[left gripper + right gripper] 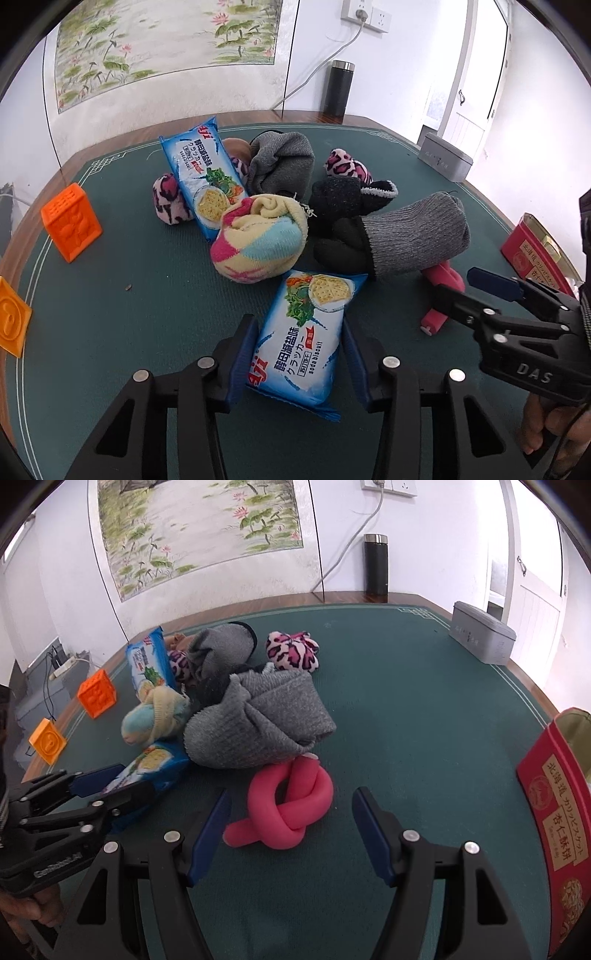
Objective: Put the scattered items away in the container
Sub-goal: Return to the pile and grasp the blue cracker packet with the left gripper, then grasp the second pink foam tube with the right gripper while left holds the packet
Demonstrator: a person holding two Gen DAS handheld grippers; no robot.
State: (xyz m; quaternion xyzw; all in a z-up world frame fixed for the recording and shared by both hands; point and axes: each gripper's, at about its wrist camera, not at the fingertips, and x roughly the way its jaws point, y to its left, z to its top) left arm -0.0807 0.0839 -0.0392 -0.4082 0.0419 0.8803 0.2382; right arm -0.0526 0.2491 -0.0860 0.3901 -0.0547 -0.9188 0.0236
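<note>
A blue soda-cracker pack [299, 339] lies on the green table mat, and my left gripper [298, 325] is shut on it, one blue pad against each long side. The right wrist view shows the same grip [133, 777] at the lower left. A pink knotted foam tube [288, 805] rests on the mat between the fingers of my right gripper [292, 794], which stands open and well apart from the tube. The red biscuit tin [554, 805] stands at the right edge with its top open.
A pile sits mid-table: a second cracker pack [203, 177], a striped sock ball [258, 240], grey socks [413, 236], leopard-print rolls [343, 166]. Orange blocks [70, 221] stand at the left, a grey tin [445, 157] and a black flask [338, 88] at the back.
</note>
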